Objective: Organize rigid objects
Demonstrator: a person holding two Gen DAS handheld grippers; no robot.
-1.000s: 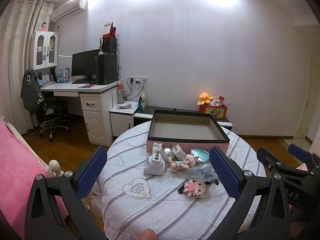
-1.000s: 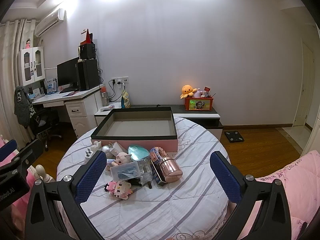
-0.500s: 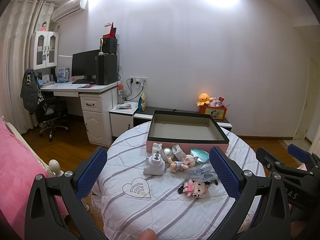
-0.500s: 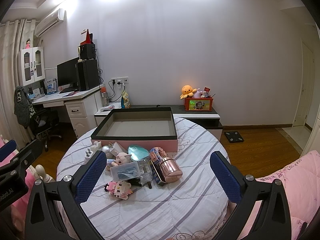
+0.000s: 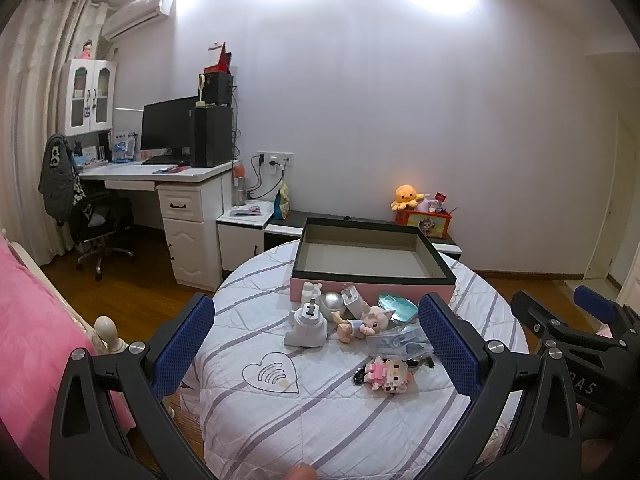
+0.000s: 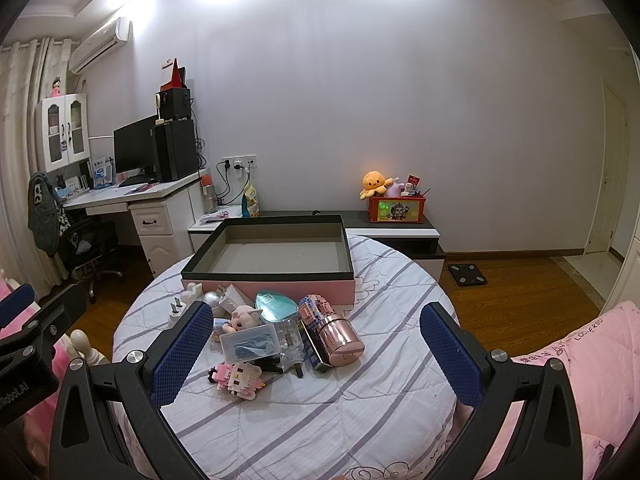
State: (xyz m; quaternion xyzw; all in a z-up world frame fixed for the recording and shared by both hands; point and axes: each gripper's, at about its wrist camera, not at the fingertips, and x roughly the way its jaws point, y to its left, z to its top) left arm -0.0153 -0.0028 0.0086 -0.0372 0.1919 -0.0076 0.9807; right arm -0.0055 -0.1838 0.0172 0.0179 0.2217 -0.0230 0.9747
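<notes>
Both tongs (image 5: pixel 314 344) (image 6: pixel 316 344) gape wide, holding nothing.

Left gripper (image 5: pixel 316 344) with jaws spread wide and nothing between them, held above a round surface (image 5: pixel 320 416) covered in striped cloth. An empty pink box (image 5: pixel 372 280) with a dark rim stood at the far side. Just in front of it lay a white plug adapter (image 5: pixel 307 323), a doll (image 5: pixel 362 322), a teal oval case (image 5: pixel 394 305) and a pink block figure (image 5: pixel 386 373). The right gripper (image 5: pixel 576 328) showed at the right edge.
</notes>
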